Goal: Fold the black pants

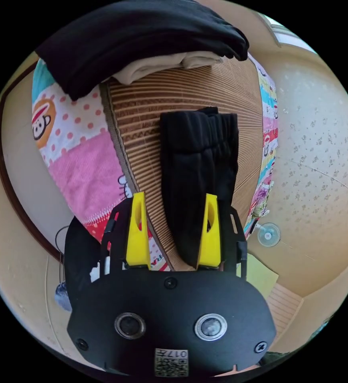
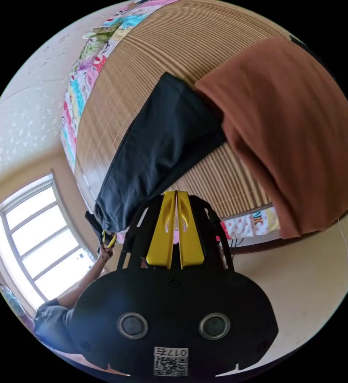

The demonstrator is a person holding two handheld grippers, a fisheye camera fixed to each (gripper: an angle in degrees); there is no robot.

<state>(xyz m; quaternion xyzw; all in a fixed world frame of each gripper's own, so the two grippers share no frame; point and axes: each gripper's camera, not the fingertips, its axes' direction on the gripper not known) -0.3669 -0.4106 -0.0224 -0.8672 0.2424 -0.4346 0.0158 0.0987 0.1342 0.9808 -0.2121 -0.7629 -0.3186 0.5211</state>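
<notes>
black pants (image 1: pixel 198 175) lie already folded narrow on the bamboo mat (image 1: pixel 142 119), below the clothes stack (image 1: pixel 142 44). left tool (image 1: pixel 176 235) open just above them, right tool (image 2: pixel 176 231) closed empty. maybe one fold left.

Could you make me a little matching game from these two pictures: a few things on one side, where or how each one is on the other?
Things:
1. folded black pants
2. rust-brown folded cloth
3. right claw
4. left claw

States:
A. jaws apart, either side of the pants' end
B. jaws closed together, holding nothing
C. lying lengthwise on the ribbed bamboo mat
D. overlapping one end of the pants

Pairs: 1-C, 2-D, 3-B, 4-A
</notes>
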